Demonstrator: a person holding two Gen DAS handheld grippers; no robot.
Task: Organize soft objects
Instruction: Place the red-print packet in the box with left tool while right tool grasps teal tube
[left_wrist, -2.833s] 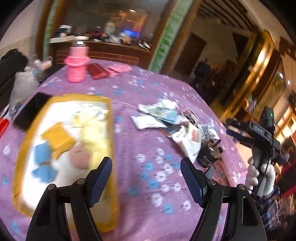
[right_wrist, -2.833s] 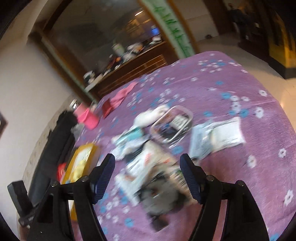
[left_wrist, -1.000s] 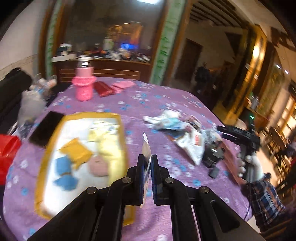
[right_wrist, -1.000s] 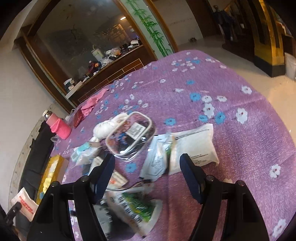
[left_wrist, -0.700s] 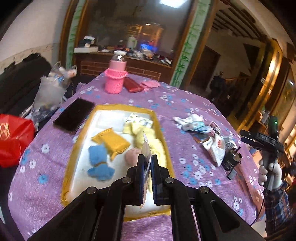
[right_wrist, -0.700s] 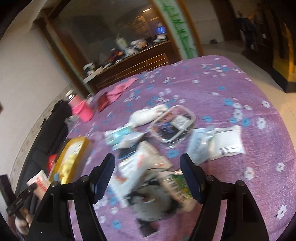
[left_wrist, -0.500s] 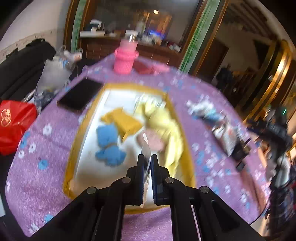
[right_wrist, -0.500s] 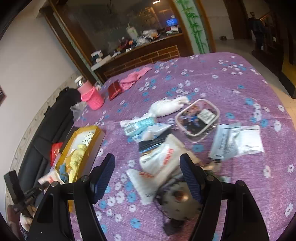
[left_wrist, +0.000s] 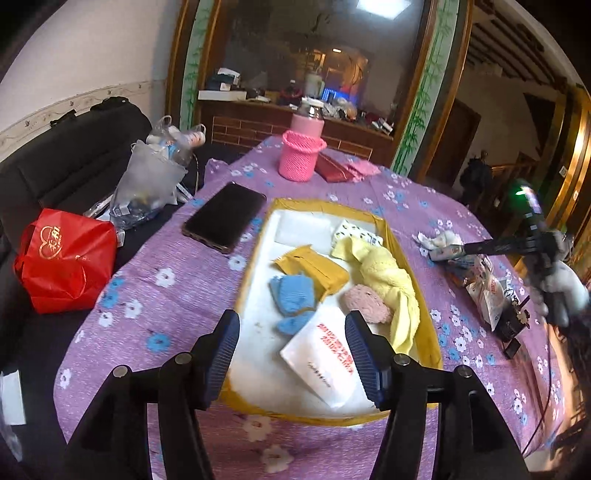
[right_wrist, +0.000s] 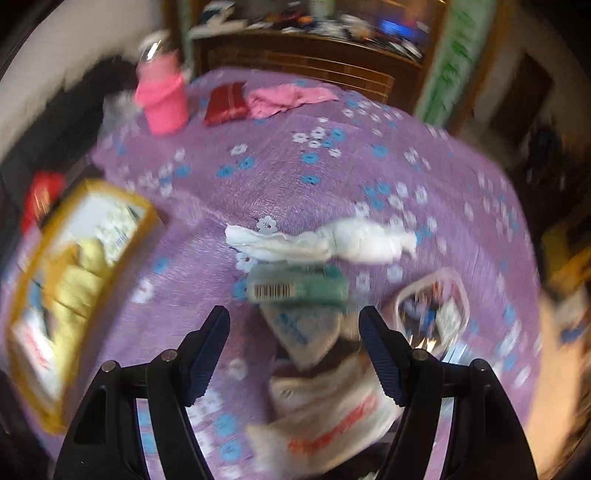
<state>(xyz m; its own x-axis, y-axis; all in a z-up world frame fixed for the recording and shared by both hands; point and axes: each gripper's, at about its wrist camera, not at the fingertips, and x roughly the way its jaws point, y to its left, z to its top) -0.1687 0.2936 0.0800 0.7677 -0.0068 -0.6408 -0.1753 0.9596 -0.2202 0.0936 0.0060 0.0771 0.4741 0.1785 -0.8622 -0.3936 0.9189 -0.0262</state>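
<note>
My left gripper is open and empty over the near end of the yellow-rimmed tray. A white packet with red print lies in the tray just under it. The tray also holds a yellow towel, a pink pad, blue cloths, a yellow packet. My right gripper is open and empty above a pile of packets: a teal packet with a barcode, a white twisted cloth, a white bag with red print. The right view is blurred.
A black phone lies left of the tray. A pink cup, red wallet and pink cloth sit at the far edge. A red bag and clear bag are off the left side. A clear pouch lies right.
My left gripper has opened and let the white packet drop into the tray. My right gripper has swung down closer over the pile of packets.
</note>
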